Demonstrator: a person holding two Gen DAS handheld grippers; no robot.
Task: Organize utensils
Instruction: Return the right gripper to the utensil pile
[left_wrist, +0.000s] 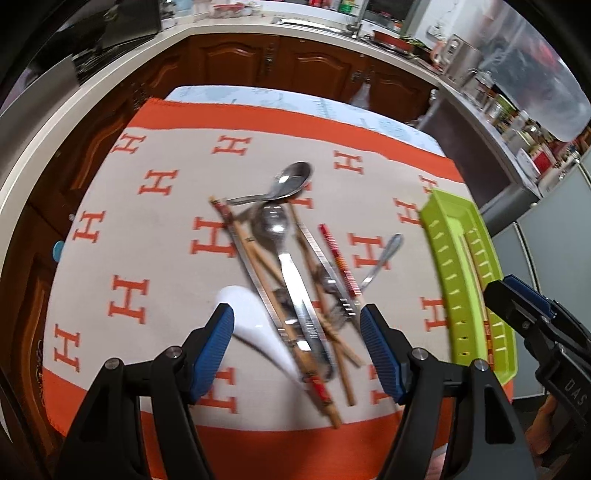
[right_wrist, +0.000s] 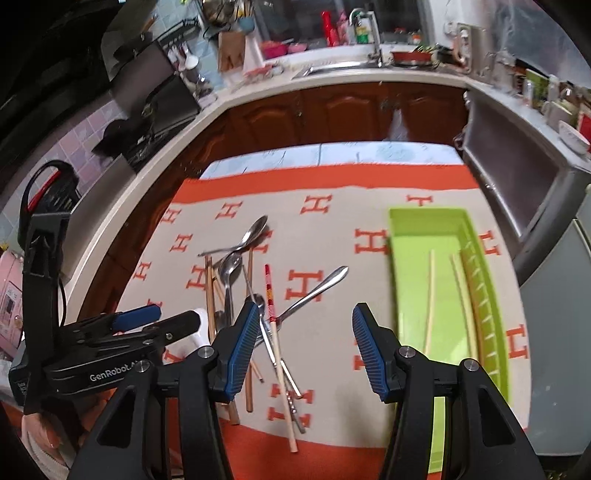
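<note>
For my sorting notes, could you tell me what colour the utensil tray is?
The utensil tray is bright lime green, shown best in the right wrist view.

The table was covered by an orange-bordered cloth (right_wrist: 332, 177) patterned with H motifs. A tangled pile of spoons and chopsticks (right_wrist: 240, 280) lay on it, a green tray (right_wrist: 424, 214) well to its right.

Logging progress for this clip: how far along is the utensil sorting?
Early. Done: two pale chopsticks lie in the lime-green plastic tray. In hand: nothing; the left gripper and right gripper are both open and empty. Left: the crossed pile of metal spoons, wooden chopsticks and a white ceramic spoon on the orange-patterned cloth.
</note>
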